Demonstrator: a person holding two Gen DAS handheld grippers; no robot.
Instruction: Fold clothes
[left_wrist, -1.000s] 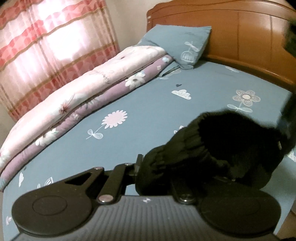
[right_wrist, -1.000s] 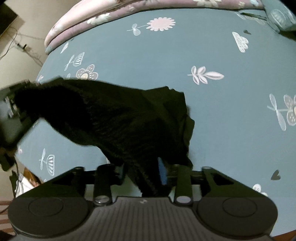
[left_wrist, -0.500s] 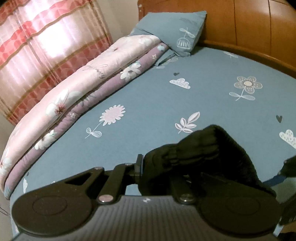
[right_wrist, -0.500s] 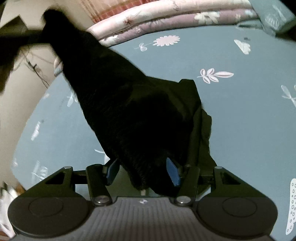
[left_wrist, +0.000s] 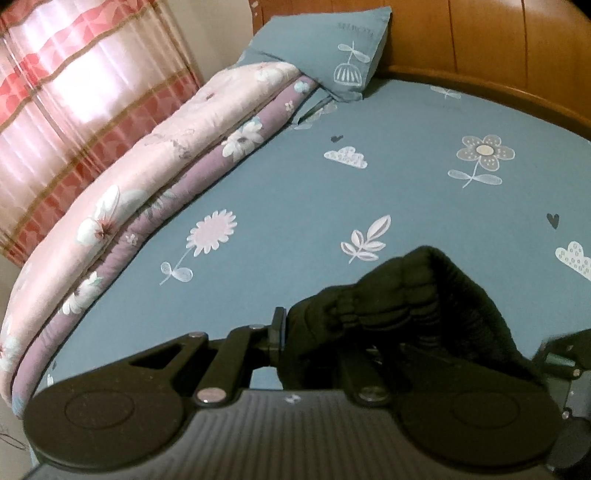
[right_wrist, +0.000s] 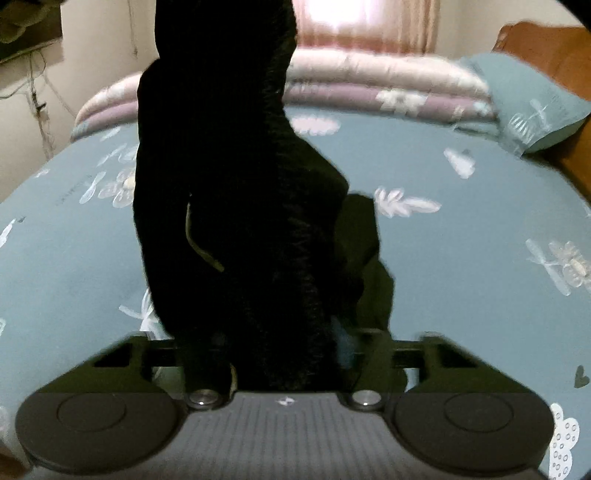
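Note:
A black garment (left_wrist: 424, 295) bunches at its elastic gathered edge over my left gripper (left_wrist: 332, 332), which is shut on it; only the left finger's outer side shows. In the right wrist view the same black garment (right_wrist: 229, 184) rises as a tall dark column out of the top of the frame and runs down between the jaws of my right gripper (right_wrist: 280, 343). Those jaws are closing, and the cloth fills the gap and hides the pads, apart from a blue edge on the right. A fold of it trails onto the sheet to the right.
The blue patterned bed sheet (left_wrist: 295, 184) spreads ahead. A folded pink and purple quilt (left_wrist: 147, 177) lies along its far side, with a blue pillow (left_wrist: 332, 48) against the wooden headboard (left_wrist: 498, 44). A striped curtain (left_wrist: 74, 92) hangs behind. Part of the other gripper shows at the right edge.
The right gripper has dropped toward the bed and tipped up, so the garment now towers above it. In the left view the cloth bundle has shrunk and settled lower.

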